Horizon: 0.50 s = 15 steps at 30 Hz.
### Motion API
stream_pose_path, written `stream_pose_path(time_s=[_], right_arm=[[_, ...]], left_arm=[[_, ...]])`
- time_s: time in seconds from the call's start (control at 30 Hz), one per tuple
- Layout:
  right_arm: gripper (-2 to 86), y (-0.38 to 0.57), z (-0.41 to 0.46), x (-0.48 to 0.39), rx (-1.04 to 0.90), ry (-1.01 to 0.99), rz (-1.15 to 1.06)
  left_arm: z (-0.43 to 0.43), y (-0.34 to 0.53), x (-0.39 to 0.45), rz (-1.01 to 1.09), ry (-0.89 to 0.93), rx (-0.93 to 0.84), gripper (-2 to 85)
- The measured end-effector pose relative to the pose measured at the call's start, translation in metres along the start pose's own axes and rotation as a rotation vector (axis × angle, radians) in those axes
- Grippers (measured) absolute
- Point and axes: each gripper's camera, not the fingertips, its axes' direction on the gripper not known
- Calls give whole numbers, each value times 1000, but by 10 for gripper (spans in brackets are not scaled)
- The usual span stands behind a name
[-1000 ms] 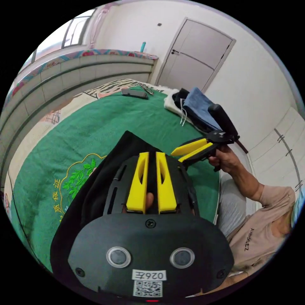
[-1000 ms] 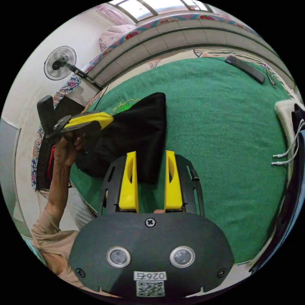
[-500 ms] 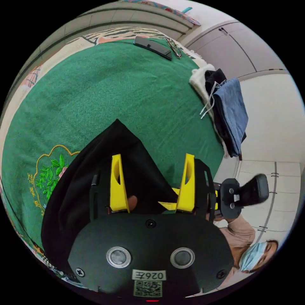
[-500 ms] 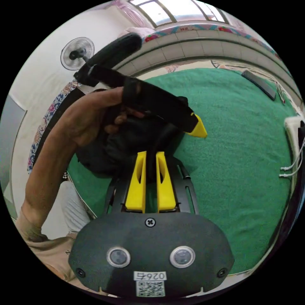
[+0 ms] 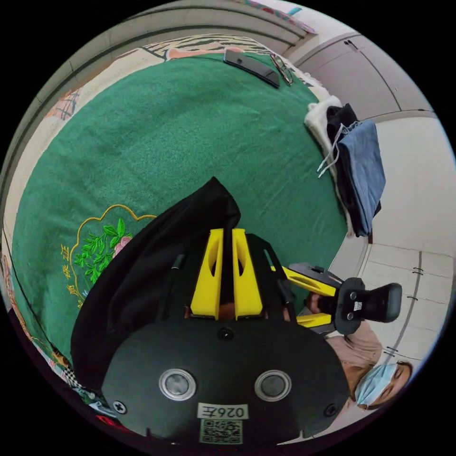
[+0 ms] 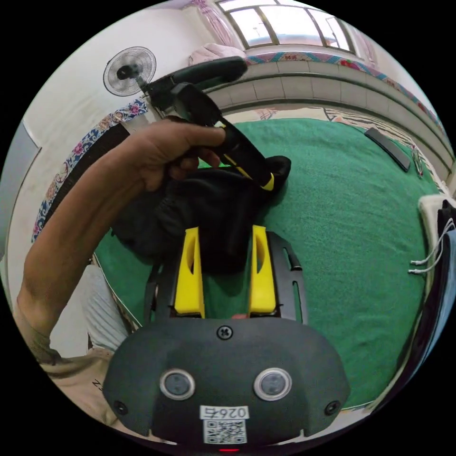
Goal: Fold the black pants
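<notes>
1. In the left gripper view, the left gripper (image 5: 226, 232) had its two yellow jaws almost closed, with only a thin dark gap between them. A bit of the black pants (image 5: 142, 280) was pinched in that gap, in the lower middle of the frame.

2. In the right gripper view, the right gripper (image 6: 222, 232) had its jaws wide apart. Nothing was held between them — the edge of the pants (image 6: 204, 218) lay just past the jaw tips, and green showed in the gap.

3. In that same view the left gripper (image 6: 269, 181) came in from the upper left, held by a hand (image 6: 161, 152). Its yellow tip pressed into the cloth near the middle of the frame.

4. The pants lay bunched in a dark heap on the green blanket (image 5: 180, 123). In the left gripper view the heap ran from the lower left up to a point in the middle, so its long way slanted across the frame.

5. My guess for the next move: the pants sat straight ahead of the open right jaws, very near — so the right one only needed to push forward and bite a free edge. The left one was already on the cloth.

6. A pile of folded clothes (image 5: 363, 180) sat at the right edge, well apart.
</notes>
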Motion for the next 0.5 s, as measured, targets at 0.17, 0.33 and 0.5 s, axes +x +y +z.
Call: stream_pose_path(time_s=[0.17, 0.33, 0.5], right_arm=[[14, -3, 27, 14, -102, -130, 9], [1, 15, -15, 42, 6, -247, 51], [1, 48, -74, 41, 184, -196, 52]], left_arm=[[-48, 32, 4, -11, 27, 63, 28], [-109, 66, 27, 48, 151, 183, 28], [-176, 109, 57, 228, 403, 321, 28]])
